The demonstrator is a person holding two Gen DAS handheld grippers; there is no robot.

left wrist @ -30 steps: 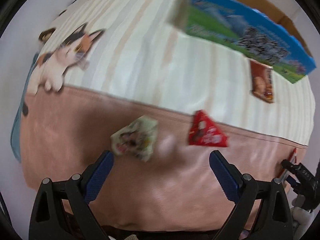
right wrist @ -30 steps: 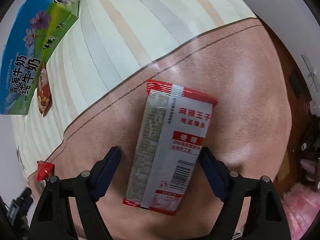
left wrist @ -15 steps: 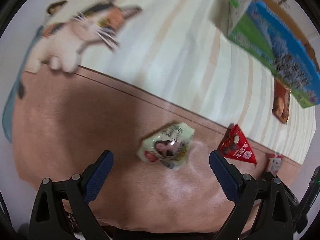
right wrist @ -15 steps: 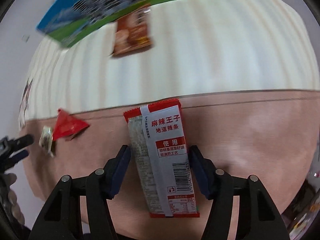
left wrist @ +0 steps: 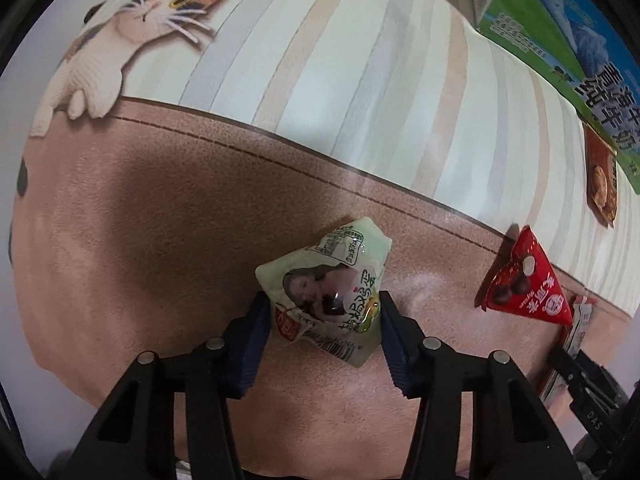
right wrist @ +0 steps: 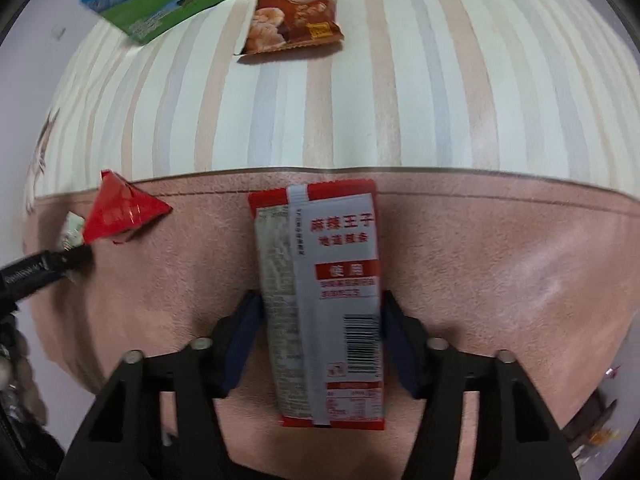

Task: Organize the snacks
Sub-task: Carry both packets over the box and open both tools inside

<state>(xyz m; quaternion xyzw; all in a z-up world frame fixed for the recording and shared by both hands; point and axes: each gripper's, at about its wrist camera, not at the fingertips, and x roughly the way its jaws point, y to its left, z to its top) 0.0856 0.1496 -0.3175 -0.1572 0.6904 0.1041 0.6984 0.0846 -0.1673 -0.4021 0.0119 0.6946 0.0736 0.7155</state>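
Squeezing a soft, puffy green snack bag (left wrist: 328,292) at frame centre, the left gripper (left wrist: 322,316) pinches its sides; the right gripper (right wrist: 320,320) clamps a light, crinkly red spicy strip packet (right wrist: 320,296) mid-frame at its lower half

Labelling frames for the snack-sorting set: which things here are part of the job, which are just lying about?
Job:
- pale green packet, in left hand-held gripper
- red-and-silver packet, in right hand-held gripper
- red triangular packet
- brown packet

Lying about:
- milk carton
- cat-print mat
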